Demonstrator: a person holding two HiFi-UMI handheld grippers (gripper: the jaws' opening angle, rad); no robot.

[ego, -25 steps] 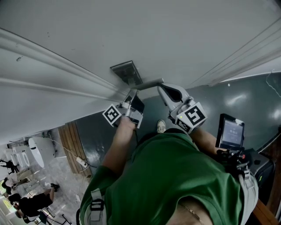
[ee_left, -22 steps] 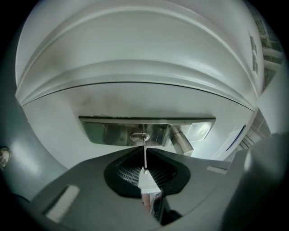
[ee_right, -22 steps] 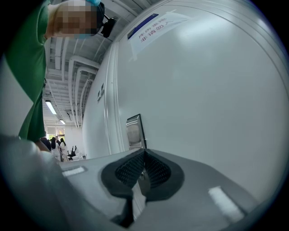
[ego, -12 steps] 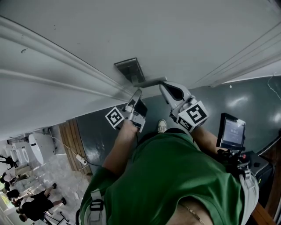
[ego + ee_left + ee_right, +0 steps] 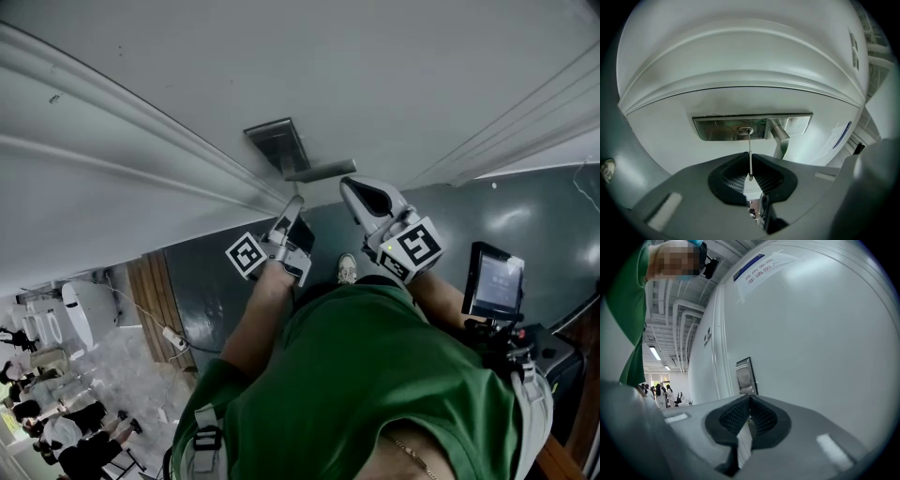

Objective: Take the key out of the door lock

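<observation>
Key (image 5: 749, 143), a thin, stiff, light metal blade best pinched on its flat faces and drawn straight, sat clamped between the left gripper's (image 5: 750, 161) pads, its tip seemingly at the keyhole (image 5: 744, 131) in the lock plate (image 5: 712, 129); the right gripper (image 5: 750, 400) was clenched empty.

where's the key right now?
Left gripper view, centre: the key is pinched by the left gripper, its tip pointing at the keyhole in the lock plate, left of the lever handle.
</observation>
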